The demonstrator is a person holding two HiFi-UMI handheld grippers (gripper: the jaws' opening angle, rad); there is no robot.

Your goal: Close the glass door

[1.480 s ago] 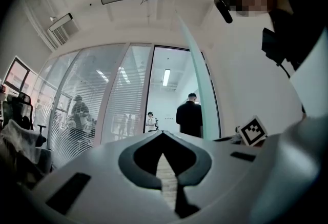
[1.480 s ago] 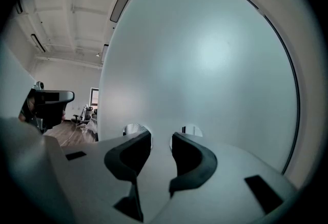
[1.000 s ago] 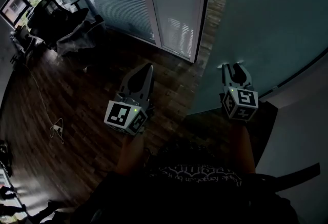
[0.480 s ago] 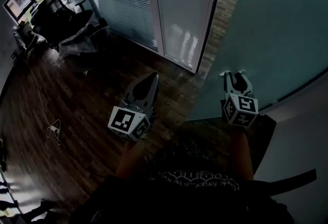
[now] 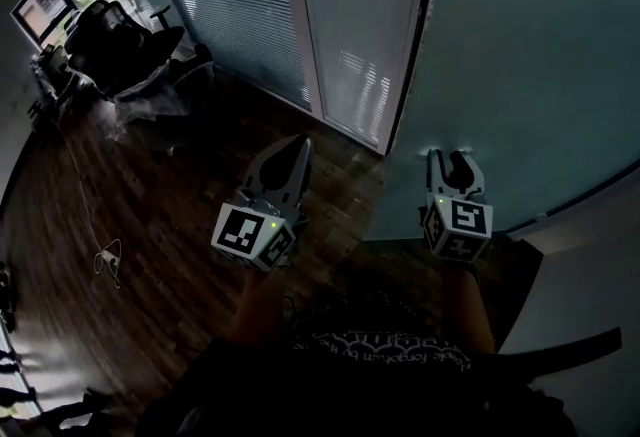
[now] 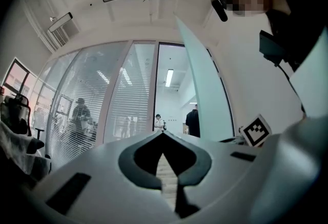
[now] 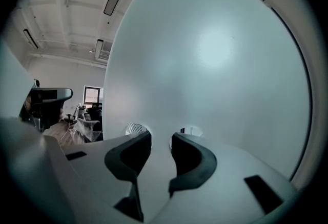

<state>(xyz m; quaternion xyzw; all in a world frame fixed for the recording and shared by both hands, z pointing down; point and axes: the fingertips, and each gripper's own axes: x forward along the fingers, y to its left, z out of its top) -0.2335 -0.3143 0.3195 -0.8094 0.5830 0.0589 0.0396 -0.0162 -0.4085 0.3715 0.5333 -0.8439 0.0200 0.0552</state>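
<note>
Showing the push that swings the pane shut, read from the person outward. Nearest, the left gripper (image 5: 299, 145) hangs over the dark wooden floor (image 5: 160, 195), its jaws clenched tip to tip on nothing, pointing toward the doorway. Beside it, the right gripper (image 5: 450, 158) has its jaws spread with nothing between them, and both tips appear to rest against the frosted face of the glass door (image 5: 540, 55). The door stands ajar, angled across the right of the head view, and its free edge (image 5: 420, 55) lies near the fixed panel (image 5: 350, 15) hung with blinds. The first hazard is slip: hard tips on smooth glass have little purchase, so a push off the perpendicular could skate sideways and scratch the face. The second is pinching: the left gripper lies close to the closing line, and if it drifts forward the free edge could trap it against the panel. The third is impact: an unchecked push could drive the door hard into its frame. Farthest, the left gripper view shows a lit corridor (image 6: 166, 89) through the opening, with people (image 6: 193, 121) standing in it; anyone stepping through could meet the door.
</note>
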